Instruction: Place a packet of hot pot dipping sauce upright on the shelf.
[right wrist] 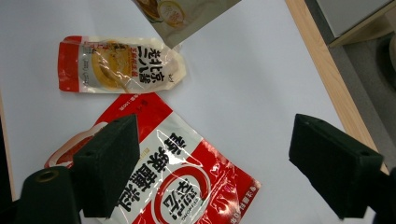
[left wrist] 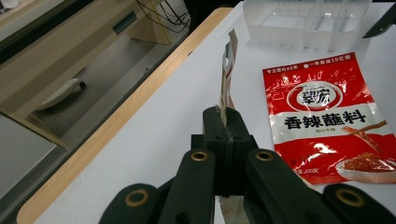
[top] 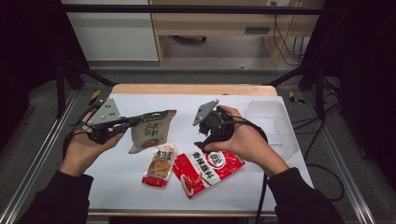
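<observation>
High view: left gripper [top: 132, 122] was clamped on the beige pouch [top: 152, 129], held above the tabletop's [top: 280, 154] left half, long axis toward the clear tray [top: 271, 116] at the far-right corner. Right gripper [right wrist: 215, 154] hung open, empty, nearer the tray.

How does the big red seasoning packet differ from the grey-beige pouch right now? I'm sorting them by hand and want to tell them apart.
The big red glossy seasoning packet lies flat on the white table; the grey-beige foil pouch is lifted, pinched at one edge by the shut left claw. The red packet looks wider than the pouch. No claw touches the red packet; the right claw hangs open above it. Both are sealed, printed food sachets.
</observation>
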Demonstrator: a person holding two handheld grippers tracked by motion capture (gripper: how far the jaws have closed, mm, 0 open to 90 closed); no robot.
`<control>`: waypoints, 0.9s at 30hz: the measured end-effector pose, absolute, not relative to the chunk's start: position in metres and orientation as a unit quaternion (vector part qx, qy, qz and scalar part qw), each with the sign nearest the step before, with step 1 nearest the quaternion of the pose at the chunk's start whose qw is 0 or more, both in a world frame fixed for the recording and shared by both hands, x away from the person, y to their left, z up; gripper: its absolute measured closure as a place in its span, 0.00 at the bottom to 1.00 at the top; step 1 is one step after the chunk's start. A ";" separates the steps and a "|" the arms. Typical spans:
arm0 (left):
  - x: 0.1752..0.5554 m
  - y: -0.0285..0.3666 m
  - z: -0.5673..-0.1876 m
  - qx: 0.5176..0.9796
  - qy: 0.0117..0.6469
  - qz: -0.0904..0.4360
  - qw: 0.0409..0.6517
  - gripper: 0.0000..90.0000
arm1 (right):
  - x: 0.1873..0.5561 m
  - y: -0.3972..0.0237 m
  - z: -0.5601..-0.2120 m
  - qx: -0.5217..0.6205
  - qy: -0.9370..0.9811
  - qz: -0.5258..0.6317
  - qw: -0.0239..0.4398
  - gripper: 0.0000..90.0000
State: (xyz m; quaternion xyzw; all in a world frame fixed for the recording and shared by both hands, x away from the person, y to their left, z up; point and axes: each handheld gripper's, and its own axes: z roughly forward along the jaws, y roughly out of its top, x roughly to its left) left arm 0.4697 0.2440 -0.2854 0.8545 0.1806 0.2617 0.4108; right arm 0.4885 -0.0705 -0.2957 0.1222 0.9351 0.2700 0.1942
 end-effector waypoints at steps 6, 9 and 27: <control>0.473 0.236 -0.291 0.862 0.165 0.250 0.409 1.00 | 0.497 -0.067 -0.295 0.111 0.939 0.268 0.185 0.24; 0.475 0.232 -0.293 0.865 0.161 0.246 0.406 1.00 | 0.502 -0.064 -0.293 0.106 0.939 0.266 0.190 0.24; 0.463 0.197 -0.294 0.870 0.112 0.217 0.429 1.00 | 0.511 -0.037 -0.295 0.057 0.951 0.239 0.190 0.43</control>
